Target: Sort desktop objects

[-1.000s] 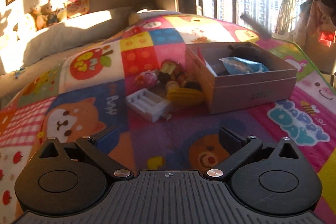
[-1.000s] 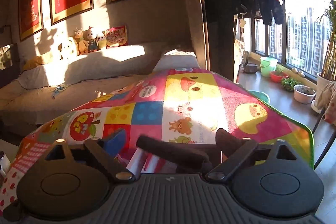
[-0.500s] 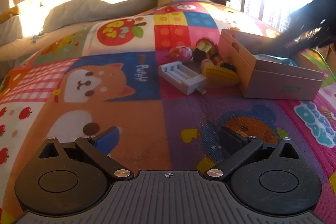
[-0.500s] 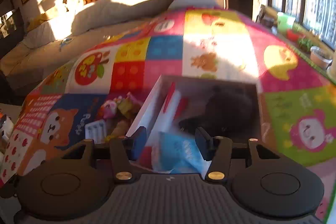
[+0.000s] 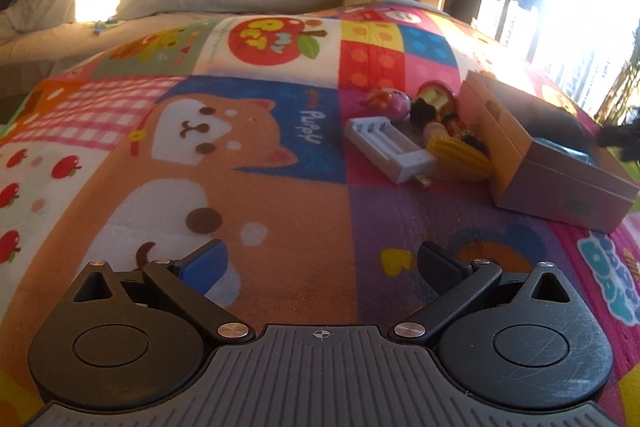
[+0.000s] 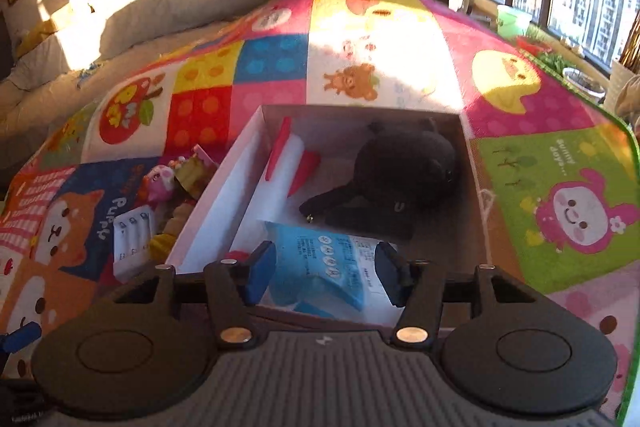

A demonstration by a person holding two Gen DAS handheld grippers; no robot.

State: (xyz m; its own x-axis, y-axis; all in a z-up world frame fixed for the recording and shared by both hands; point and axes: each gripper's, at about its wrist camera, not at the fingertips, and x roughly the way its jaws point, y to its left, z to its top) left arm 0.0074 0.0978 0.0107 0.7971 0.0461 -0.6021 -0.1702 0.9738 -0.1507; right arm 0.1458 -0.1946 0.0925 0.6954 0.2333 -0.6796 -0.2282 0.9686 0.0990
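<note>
Covering the table – cartoon patchwork mat, sunlit

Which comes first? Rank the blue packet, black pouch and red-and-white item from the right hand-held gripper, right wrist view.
1. Blue packet: between the right hand-held gripper's fingers, box front.
2. Red-and-white item: left side, mid-box.
3. Black pouch: back right; close to the second.
</note>
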